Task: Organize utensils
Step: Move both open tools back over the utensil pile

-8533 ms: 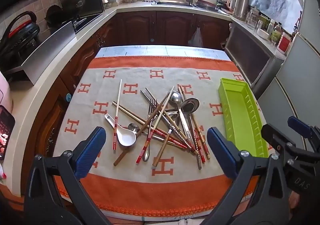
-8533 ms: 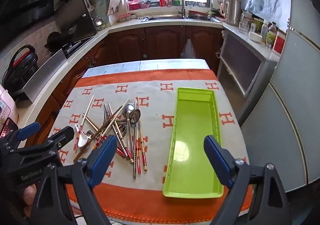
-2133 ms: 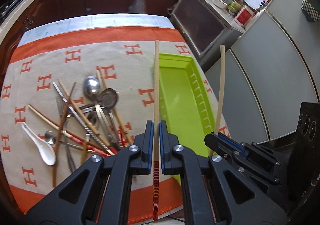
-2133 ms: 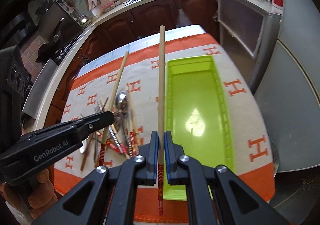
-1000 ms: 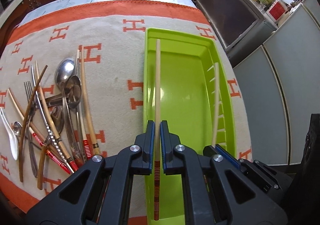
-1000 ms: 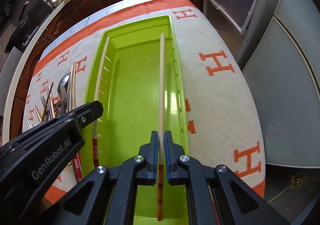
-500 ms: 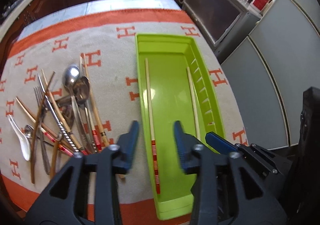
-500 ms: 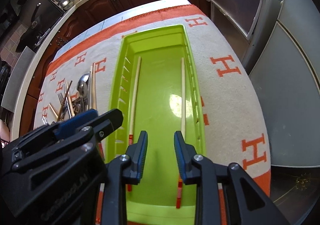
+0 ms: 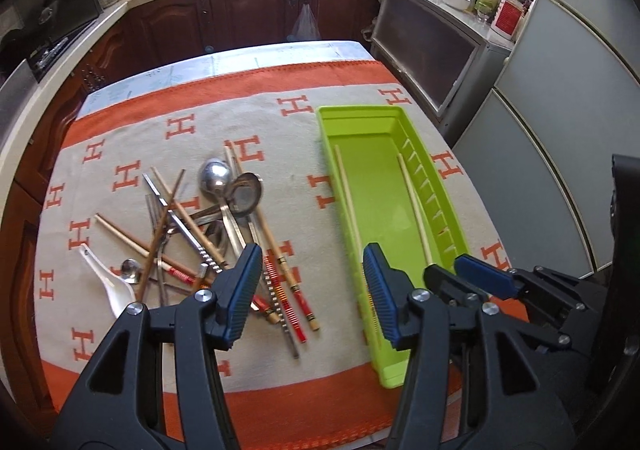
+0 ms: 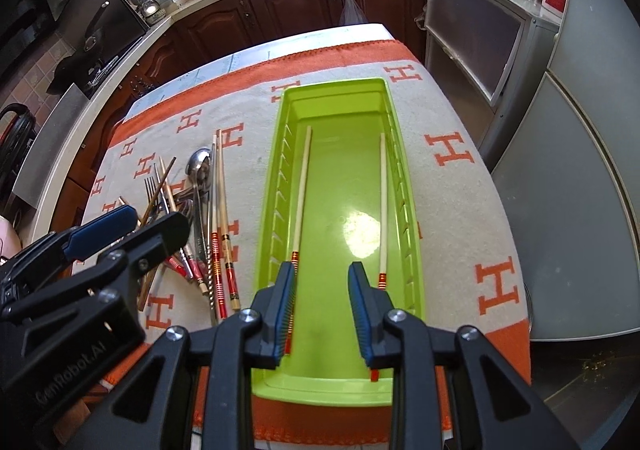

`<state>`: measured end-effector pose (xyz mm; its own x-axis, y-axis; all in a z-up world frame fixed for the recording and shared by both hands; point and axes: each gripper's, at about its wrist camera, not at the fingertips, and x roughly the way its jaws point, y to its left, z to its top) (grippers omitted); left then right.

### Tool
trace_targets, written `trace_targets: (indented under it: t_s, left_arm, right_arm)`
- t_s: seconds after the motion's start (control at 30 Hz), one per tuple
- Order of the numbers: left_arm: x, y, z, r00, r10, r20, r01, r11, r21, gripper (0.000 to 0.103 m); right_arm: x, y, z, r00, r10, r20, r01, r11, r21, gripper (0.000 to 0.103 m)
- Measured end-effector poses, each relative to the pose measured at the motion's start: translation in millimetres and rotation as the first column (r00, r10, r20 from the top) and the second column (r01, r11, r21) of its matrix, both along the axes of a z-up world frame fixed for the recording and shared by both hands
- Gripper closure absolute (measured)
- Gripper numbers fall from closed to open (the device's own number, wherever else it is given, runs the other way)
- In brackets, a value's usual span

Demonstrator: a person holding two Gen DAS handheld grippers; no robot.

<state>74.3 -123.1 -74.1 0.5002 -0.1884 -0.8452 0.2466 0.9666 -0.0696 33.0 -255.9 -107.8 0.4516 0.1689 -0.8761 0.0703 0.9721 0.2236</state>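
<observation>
Kitchen island, orange-and-beige H-pattern cloth (image 9: 132,121) as the work surface. Green tray (image 10: 412,209) sits on its right half; two red-banded chopsticks lie in it lengthwise, one along the left wall (image 10: 301,193), one along the right wall (image 10: 383,205), well apart from each other.

Left gripper (image 9: 312,292): jaws apart, just been opening, nothing between the pads. Right gripper (image 10: 322,310): jaws apart by a narrower gap, empty, hovering over the near end of the tray.

Remaining pile (image 9: 212,238) sits left of the tray: chopsticks, metal spoons, a fork, and a white ceramic spoon (image 9: 108,278) at the near-left edge, all crossed over one another.

Likely step in hand: back to the pile for the next pair. Advice: take top-layer pieces first, probably the two red-banded chopsticks nearest the tray. Grip near the banded end, jaws square across the shaft. Lift straight up before traversing so crossed pieces don't drag. Lay new ones parallel to the two already in the tray.
</observation>
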Motion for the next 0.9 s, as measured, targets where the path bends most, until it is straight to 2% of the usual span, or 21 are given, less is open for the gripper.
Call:
trace_targets:
  t_s: [0.3, 0.5, 0.7, 0.9]
  left_arm:
    - [-18, 65, 7, 0.994, 0.098, 0.038, -0.099, 0.995, 0.025, 0.053]
    - [-30, 131, 0, 0.977, 0.209, 0.042, -0.21, 0.977, 0.031, 0.053]
    - [-35, 187, -19, 0.956, 0.294, 0.002, -0.294, 0.955, 0.037, 0.053]
    - [-34, 226, -40, 0.935, 0.352, -0.037, -0.351, 0.936, 0.037, 0.053]
  right_arm:
    - [-7, 25, 13, 0.999, 0.039, 0.023, -0.039, 0.999, -0.001, 0.076]
    - [-3, 55, 16, 0.994, 0.104, 0.023, -0.104, 0.995, -0.002, 0.076]
    - [6, 86, 11, 0.987, 0.163, 0.016, -0.163, 0.986, 0.024, 0.076]
    - [19, 111, 1, 0.976, 0.219, 0.002, -0.219, 0.974, 0.063, 0.076]
